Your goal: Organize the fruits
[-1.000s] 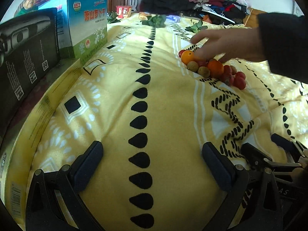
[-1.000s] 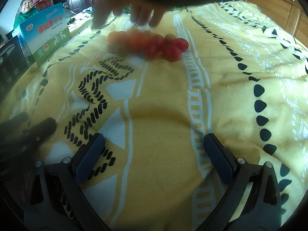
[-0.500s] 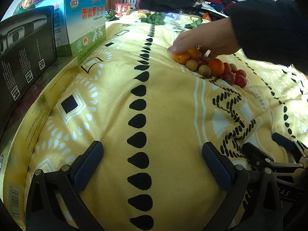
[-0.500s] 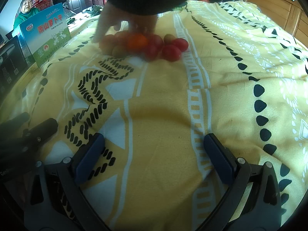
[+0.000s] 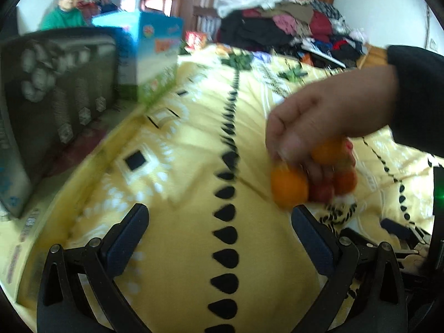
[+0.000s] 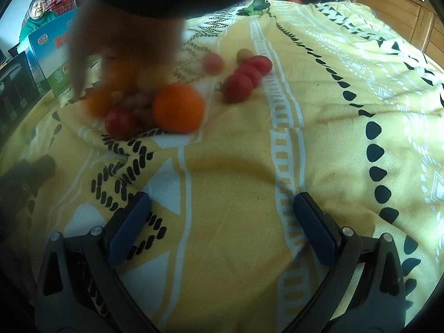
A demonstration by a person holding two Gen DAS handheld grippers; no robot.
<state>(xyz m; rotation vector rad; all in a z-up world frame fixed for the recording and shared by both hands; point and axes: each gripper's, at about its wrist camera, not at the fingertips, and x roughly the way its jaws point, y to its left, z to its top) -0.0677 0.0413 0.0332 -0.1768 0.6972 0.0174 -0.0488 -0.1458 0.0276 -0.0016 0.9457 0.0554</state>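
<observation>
A bare hand (image 5: pixel 319 122) in a dark sleeve rests on a heap of small fruit on the yellow patterned blanket (image 5: pixel 180 188). In the left wrist view an orange (image 5: pixel 288 186) and red tomatoes (image 5: pixel 344 179) lie just past the right finger of my left gripper (image 5: pixel 219 223), which is open and empty. In the right wrist view the blurred hand (image 6: pixel 122 44) covers part of the heap; a large orange (image 6: pixel 177 109), a red tomato (image 6: pixel 119 123) and a row of red tomatoes (image 6: pixel 247 79) lie ahead of my right gripper (image 6: pixel 222 216), open and empty.
A black box (image 5: pixel 50 105) and a blue-green carton (image 5: pixel 149 55) stand along the blanket's left edge. Clothes (image 5: pixel 291 30) are piled at the far end. A person in green (image 6: pixel 37 14) sits in the background. A wooden cabinet (image 6: pixel 399 8) stands at right.
The hand has swept part of the fruit heap closer to both grippers, leaving several tomatoes behind. The left wrist view has swung and blurred. Both grippers stay open.
</observation>
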